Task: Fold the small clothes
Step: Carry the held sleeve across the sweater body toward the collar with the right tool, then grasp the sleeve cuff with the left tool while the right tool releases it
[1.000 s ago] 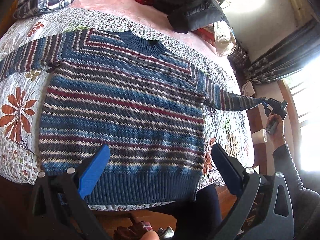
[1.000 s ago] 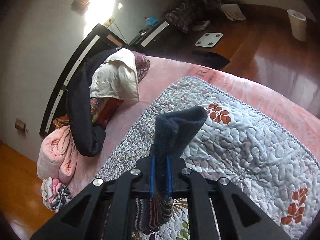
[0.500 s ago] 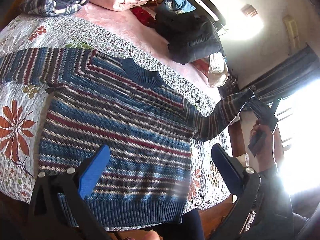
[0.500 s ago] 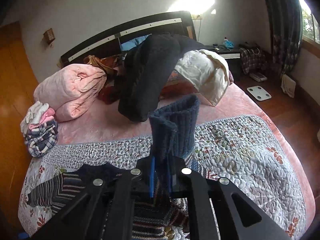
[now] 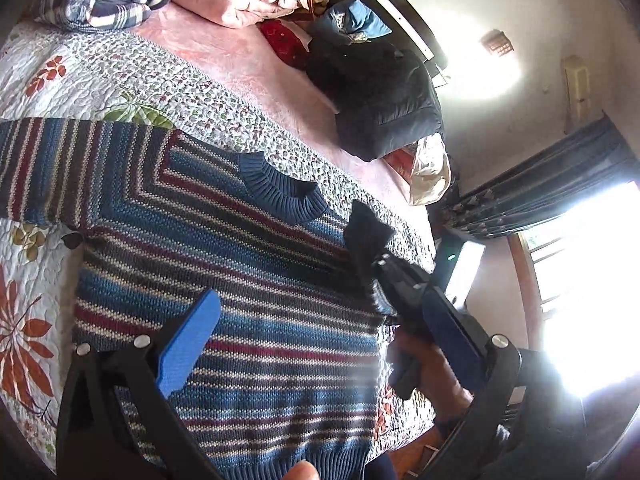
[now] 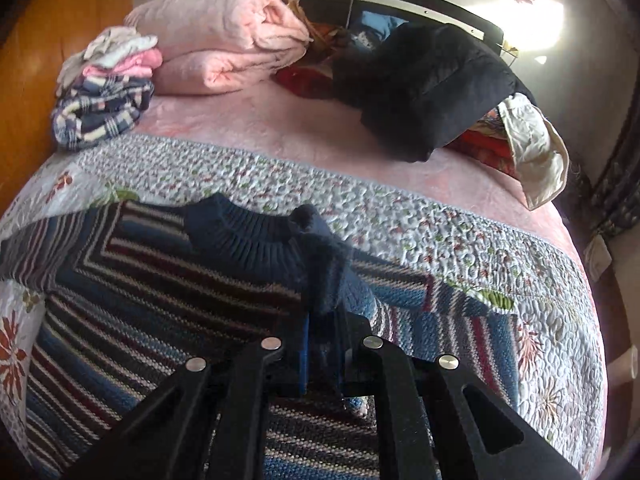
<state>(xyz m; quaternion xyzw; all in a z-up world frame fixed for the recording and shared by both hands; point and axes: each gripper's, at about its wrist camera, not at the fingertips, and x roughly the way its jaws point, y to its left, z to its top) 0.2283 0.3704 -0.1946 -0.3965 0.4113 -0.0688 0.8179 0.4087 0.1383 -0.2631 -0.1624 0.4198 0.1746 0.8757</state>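
So progress check on the fold: I'd call it barely started. The striped sweater (image 5: 224, 288) is lying flat, front up, on the quilted bedspread (image 5: 120, 76), collar toward the headboard and hem at the near edge of the bed. My right gripper (image 6: 322, 354) has its fingers pinched tight on the dark cuff (image 6: 316, 248) of the right sleeve, and I've got that cuff hanging over the chest, just beside the collar (image 6: 244, 236), so the sleeve is doubling back across the body but isn't laid down. From the left wrist view you can see the same thing: right gripper (image 5: 374, 264) with the cuff sticking out above the shoulder area. My left gripper (image 5: 320, 344) is doing nothing useful, fingers spread wide with only air between them, hovering over the lower half of the sweater. The left sleeve (image 5: 44, 168) is stretched straight out to the side on the quilt, untouched. So what's left, as I read it: drop this sleeve flat, bring the other one in, then fold the body up. There's a little stack of folded clothes (image 6: 104, 92) up by the pink blanket (image 6: 224, 36), which I'm guessing is where this one ends up.
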